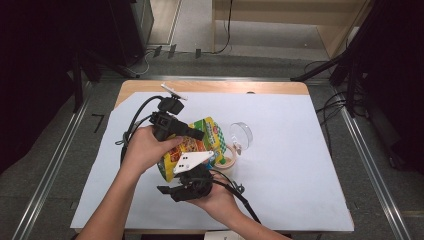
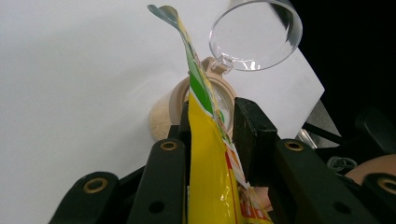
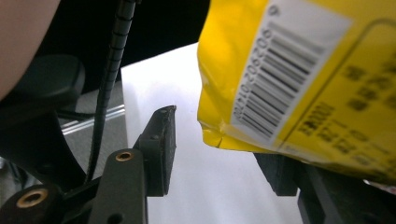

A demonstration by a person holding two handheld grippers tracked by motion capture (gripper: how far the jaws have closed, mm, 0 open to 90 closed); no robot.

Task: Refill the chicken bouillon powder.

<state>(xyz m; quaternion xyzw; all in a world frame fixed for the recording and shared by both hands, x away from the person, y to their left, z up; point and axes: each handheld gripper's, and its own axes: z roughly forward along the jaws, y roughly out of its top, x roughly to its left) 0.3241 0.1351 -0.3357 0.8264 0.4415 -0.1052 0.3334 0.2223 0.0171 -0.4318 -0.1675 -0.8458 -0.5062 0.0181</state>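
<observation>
From above, your left gripper (image 1: 192, 134) tips a yellow bag (image 1: 200, 145) over a jar (image 1: 231, 159) on the white sheet (image 1: 290, 165); your right gripper (image 1: 192, 172) supports it below.

In the left gripper view, jaws clamp the bag's edge (image 2: 210, 154) above the jar mouth (image 2: 219, 100); a slip would spill contents.

In the right gripper view, jaws stand apart, the bag (image 3: 299, 79) resting on one, unclamped, so it could sag.

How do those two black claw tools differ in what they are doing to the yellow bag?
The left gripper pinches the yellow bag near its torn top edge; the right gripper stands open below the bag's barcode corner, one jaw clear of it. The left one sits above the bag, the right one beneath. Both are hand-held and have black jaws.
</observation>
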